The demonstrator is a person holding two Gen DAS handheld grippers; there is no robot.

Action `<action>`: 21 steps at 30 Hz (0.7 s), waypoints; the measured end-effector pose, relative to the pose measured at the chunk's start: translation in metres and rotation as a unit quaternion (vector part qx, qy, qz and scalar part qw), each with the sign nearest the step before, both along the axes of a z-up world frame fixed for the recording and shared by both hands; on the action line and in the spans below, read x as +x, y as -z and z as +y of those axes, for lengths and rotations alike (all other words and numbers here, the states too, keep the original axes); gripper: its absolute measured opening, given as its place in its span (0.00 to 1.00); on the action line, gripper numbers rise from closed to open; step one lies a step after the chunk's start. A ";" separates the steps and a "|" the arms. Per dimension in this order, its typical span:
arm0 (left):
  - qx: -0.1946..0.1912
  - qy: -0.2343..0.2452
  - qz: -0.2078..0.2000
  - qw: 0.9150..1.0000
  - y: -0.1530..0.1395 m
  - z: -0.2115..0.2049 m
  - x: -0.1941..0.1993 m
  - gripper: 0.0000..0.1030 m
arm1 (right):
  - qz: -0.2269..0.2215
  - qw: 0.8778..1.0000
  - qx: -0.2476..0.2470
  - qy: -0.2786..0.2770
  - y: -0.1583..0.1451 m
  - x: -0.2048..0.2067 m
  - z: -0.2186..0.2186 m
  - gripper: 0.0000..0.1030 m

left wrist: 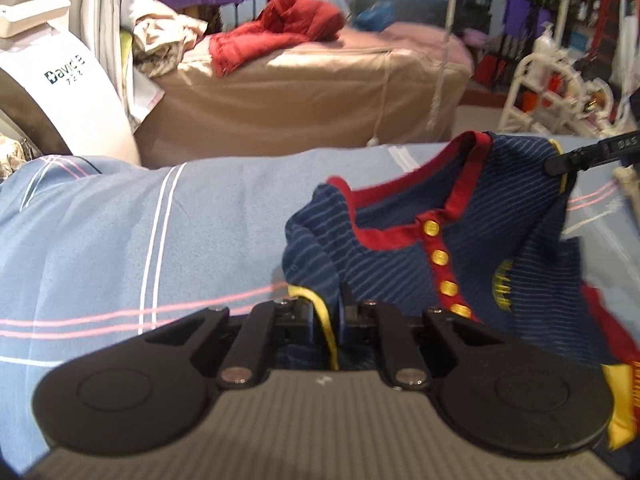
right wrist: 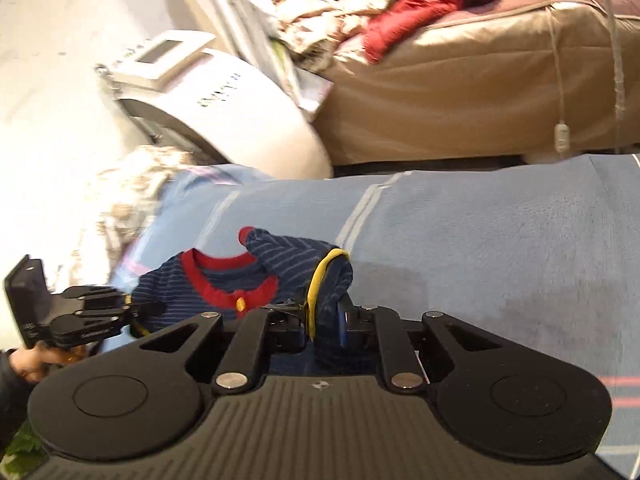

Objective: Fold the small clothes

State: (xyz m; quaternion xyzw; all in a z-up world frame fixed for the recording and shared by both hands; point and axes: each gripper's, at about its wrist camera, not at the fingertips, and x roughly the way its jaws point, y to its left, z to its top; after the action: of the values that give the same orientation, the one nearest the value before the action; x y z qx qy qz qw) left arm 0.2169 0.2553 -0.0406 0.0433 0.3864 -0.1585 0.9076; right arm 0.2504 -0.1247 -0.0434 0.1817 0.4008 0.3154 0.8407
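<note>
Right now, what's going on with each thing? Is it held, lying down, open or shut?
Left gripper: shut on the striped shirt's yellow-edged sleeve.
Right gripper: shut on the other yellow-edged sleeve.
Striped shirt: held up at both sleeves, sagging between, placket buttoned.
Blue blanket: spread flat under the shirt.
Red jacket: lying crumpled on the far bed.

The left gripper point(left wrist: 334, 312) points forward and downward, its jaws drawn nearly together and pinching a yellow-trimmed edge of cloth. In the right wrist view it point(right wrist: 132, 316) reaches in from the left, carried by the person's left hand point(right wrist: 36, 360), which wraps the handle below a dark sleeve. The right gripper point(right wrist: 326, 320) also tilts downward, its jaws clamped on a bunched fold. In the left wrist view its tip point(left wrist: 560, 164) enters from the right edge.
</note>
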 end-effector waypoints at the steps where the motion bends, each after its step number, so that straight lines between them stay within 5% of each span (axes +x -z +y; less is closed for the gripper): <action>1: -0.007 0.009 -0.005 1.000 -0.009 0.000 -0.021 0.10 | -0.005 1.000 0.012 -0.010 -0.009 -0.017 -0.006 0.23; 7: -0.016 0.054 -0.014 0.998 -0.032 -0.011 -0.163 0.10 | -0.005 0.997 0.070 -0.042 -0.029 -0.134 -0.049 0.20; 12: -0.018 0.061 0.032 0.997 -0.001 -0.025 -0.259 0.10 | 0.007 0.997 0.017 -0.073 -0.001 -0.230 -0.062 0.19; 16: -0.025 0.033 0.072 0.996 0.038 -0.027 -0.305 0.10 | 0.023 0.996 -0.009 -0.088 0.031 -0.271 -0.059 0.19; 21: -0.035 -0.005 0.068 0.997 0.053 -0.022 -0.332 0.10 | 0.004 0.997 -0.030 -0.076 0.043 -0.288 -0.056 0.19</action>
State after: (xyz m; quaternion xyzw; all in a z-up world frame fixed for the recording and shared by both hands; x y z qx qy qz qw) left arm -0.1155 0.2333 -0.0936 -0.0011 0.4421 -0.1696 0.8808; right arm -0.0372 -0.1812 -0.0866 0.1263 0.4262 0.3657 0.8177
